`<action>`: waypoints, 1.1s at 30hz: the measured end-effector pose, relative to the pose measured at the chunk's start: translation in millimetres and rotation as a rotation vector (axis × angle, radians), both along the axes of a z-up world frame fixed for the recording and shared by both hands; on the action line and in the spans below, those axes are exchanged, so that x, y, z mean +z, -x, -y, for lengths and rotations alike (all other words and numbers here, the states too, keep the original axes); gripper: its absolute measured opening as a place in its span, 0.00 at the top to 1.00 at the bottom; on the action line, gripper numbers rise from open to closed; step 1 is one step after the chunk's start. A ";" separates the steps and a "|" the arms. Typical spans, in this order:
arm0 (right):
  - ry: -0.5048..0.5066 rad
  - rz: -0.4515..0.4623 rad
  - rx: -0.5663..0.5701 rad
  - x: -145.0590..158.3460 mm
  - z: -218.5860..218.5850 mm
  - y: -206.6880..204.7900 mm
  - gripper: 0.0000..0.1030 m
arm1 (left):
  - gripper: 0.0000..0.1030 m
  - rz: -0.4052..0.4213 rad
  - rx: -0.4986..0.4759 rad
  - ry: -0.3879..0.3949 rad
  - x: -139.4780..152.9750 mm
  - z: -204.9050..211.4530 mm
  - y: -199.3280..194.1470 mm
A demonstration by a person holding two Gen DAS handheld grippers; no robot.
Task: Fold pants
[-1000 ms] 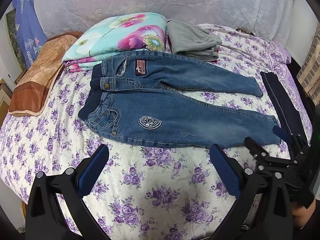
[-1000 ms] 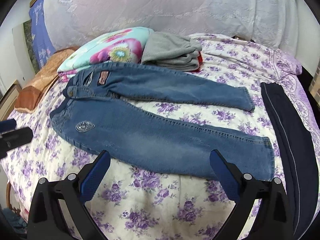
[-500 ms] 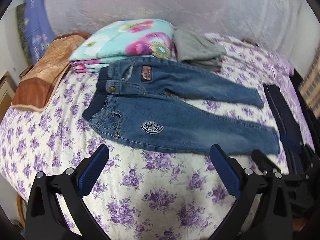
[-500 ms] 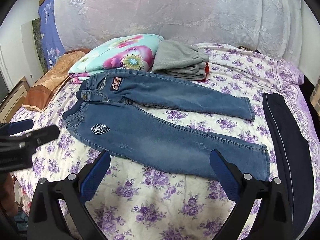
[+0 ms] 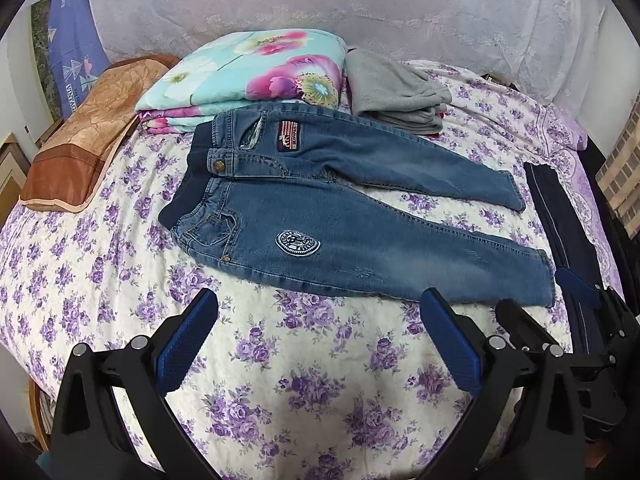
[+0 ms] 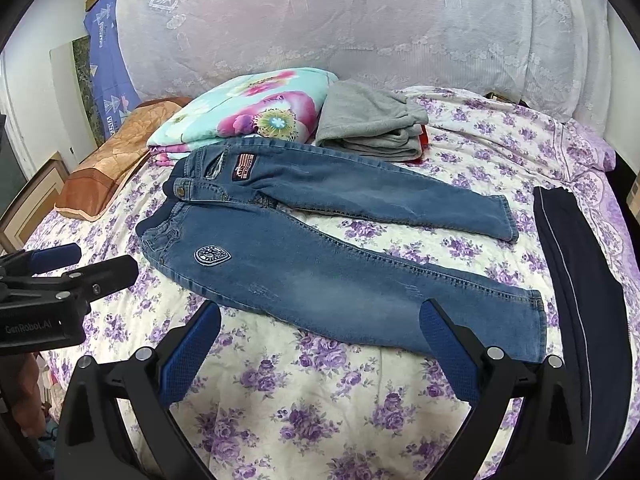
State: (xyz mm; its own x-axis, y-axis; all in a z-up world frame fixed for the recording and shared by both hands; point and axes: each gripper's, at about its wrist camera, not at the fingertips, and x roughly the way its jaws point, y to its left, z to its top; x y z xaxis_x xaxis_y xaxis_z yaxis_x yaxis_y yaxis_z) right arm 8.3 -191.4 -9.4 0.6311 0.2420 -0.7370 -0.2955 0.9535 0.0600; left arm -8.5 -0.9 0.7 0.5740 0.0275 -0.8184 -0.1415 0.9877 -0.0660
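A pair of small blue jeans [image 5: 360,216] lies flat on the floral bedspread, waist to the left, legs spread to the right; they also show in the right wrist view [image 6: 340,248]. My left gripper [image 5: 318,330] is open and empty, hovering above the bed in front of the near leg. My right gripper [image 6: 320,336] is open and empty, in front of the near leg's hem end. The right gripper shows at the right edge of the left wrist view [image 5: 560,320], the left gripper at the left edge of the right wrist view [image 6: 60,272].
A folded floral quilt [image 5: 248,76] and folded grey clothes [image 5: 396,92] lie behind the jeans. A brown pillow [image 5: 80,140] is at the left. Dark navy trousers [image 6: 576,280] lie along the bed's right side. A lace-covered headboard [image 6: 360,20] stands behind.
Both grippers have pulled back and risen a little from the jeans, so more of the bed shows. The jeans have not moved. Both grippers stay open.
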 end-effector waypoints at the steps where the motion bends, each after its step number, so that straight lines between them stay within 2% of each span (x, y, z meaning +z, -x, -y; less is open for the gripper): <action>1: 0.000 -0.001 0.000 -0.5 -0.4 -0.4 0.03 | 0.04 -0.001 0.001 0.000 -0.4 -0.6 0.0; 33: 0.007 -0.007 0.021 -3.1 -3.9 -1.1 0.03 | 0.04 -0.013 0.024 0.001 -3.0 -7.3 1.7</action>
